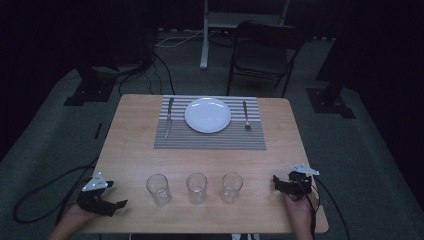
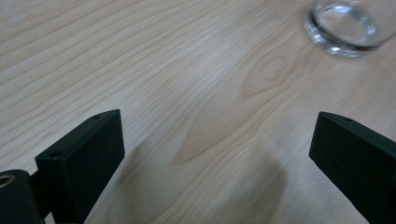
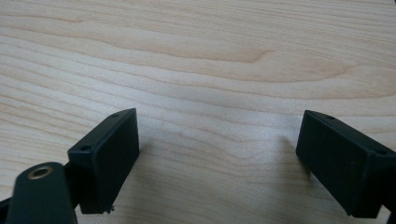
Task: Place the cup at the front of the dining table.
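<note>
Left gripper (image 1: pixel 117 204) jaws apart, empty, near left glass (image 1: pixel 158 189); right gripper (image 1: pixel 276 184) also apart, empty. Risk: fast sideways approach tips glass, knocks middle glass (image 1: pixel 196 187). Plate (image 1: pixel 208 115) far, safe.

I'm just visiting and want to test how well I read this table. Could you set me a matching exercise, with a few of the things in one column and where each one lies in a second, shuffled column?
Things:
1. round white plate
2. silver metal knife
3. silver metal fork
4. three clear drinking glasses

Places:
A. on the striped grey placemat, left of the plate
B. in a row on the bare wood near the person's edge
C. in the middle of the placemat
D. on the placemat, right of the plate

Pairs: 1-C, 2-A, 3-D, 4-B
</note>
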The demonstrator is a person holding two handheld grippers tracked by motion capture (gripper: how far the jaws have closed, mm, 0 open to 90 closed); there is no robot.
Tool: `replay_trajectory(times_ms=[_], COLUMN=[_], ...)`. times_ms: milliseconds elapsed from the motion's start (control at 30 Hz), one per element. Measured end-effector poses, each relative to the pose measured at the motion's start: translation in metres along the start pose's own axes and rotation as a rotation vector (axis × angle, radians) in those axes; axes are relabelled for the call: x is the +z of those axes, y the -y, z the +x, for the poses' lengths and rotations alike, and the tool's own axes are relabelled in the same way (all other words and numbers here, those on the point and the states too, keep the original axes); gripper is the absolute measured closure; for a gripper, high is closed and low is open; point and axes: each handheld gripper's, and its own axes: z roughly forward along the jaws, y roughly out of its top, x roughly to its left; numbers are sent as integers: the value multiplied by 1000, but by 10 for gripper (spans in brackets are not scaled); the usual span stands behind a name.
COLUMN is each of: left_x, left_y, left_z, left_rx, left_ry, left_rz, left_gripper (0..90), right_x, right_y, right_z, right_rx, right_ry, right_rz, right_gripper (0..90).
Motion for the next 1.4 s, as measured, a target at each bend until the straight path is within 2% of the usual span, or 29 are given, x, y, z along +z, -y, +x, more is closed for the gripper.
replay_trajectory(times_ms=[133,300,467,600,733,767,900,1000,1033,1200,1300,1333,1400], left_x=[0,-7,-14,-15,-19,-20,-27,-32,-33,-38,-39,-39,-38], left_y=[-4,-11,-19,-26,-33,-36,-44,-51,-54,-66,-81,-84,-90], left_z=[-1,-5,-14,-20,-25,-26,-29,-30,-30,-33,-37,-38,-40], left_rx=[6,-3,22,33,51,56,57,58,56,74,97,102,109], left_ry=[18,40,42,73,79,95,103,131,144,138,165,159,186], left_rz=[-12,-58,-88,-95,-109,-114,-143,-170,-168,-164,-163,-170,-161], left_gripper=[38,38,38,38,38,38,38,53,53,54,53,54,53], right_x=[0,0,0,0,0,0,0,0,0,0,0,0,0], right_y=[0,0,0,0,0,0,0,0,0,0,0,0,0], right_z=[0,0,0,0,0,0,0,0,0,0,0,0,0], right_rx=[-1,0,-1,-1,-1,-1,-1,0,-1,-1,-1,-2,-2], right_ry=[0,0,0,0,0,0,0,0,0,0,0,0,0], right_rz=[0,0,0,0,0,0,0,0,0,0,-1,-1,-1], right_gripper=[130,130,130,130,129,130,130,130,130,130,130,130,131])
